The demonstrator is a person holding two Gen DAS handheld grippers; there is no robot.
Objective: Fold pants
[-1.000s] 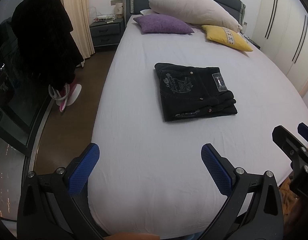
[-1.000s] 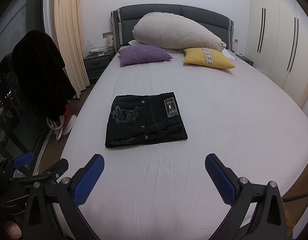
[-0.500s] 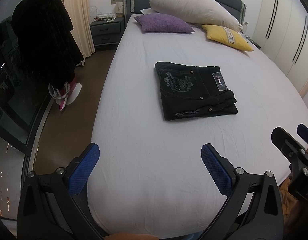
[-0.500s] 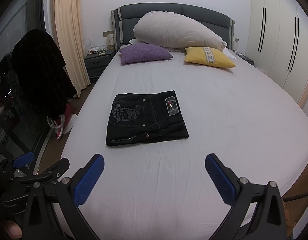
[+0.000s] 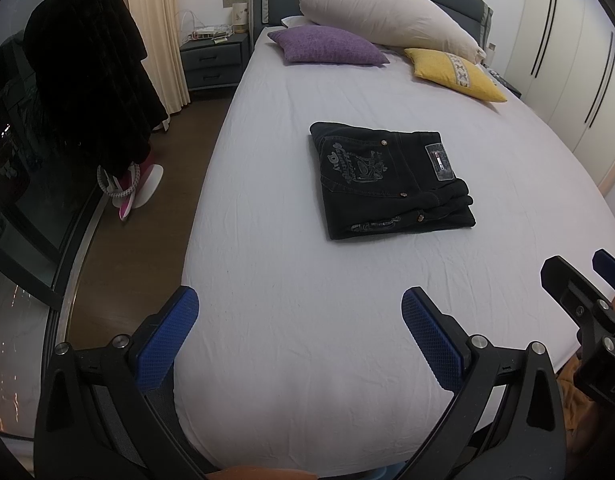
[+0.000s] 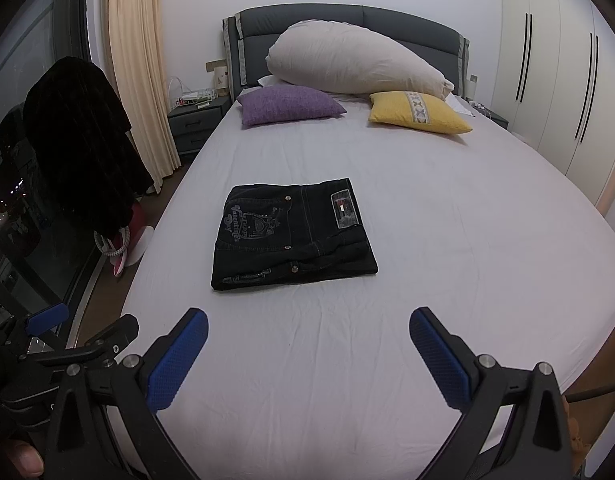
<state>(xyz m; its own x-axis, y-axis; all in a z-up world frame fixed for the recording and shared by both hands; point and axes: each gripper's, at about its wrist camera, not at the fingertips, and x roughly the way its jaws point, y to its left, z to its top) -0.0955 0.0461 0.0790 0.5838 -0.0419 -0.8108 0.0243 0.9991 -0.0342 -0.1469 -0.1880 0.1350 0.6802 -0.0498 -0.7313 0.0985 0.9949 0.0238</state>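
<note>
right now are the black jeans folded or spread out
Folded: the black jeans lie as a compact stacked rectangle on the bed sheet, layered edges showing.

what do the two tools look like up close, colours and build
Both the left tool and the right tool match: black plastic arms with silver bolts, each finger faced with a blue, grid-textured pad. No cables or sleeves are visible.

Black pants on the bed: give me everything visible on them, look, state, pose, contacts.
The black pants look like dark denim, folded into a compact, roughly square stack lying flat on the white bed sheet, mid-bed, left of centre in the right wrist view. On top: an embroidered pocket crest, metal rivets, pale seam stitching and a rectangular waistband patch. Layered fold edges show along the near and right sides. Only the sheet touches them; the left gripper and right gripper are open, short of them.
</note>
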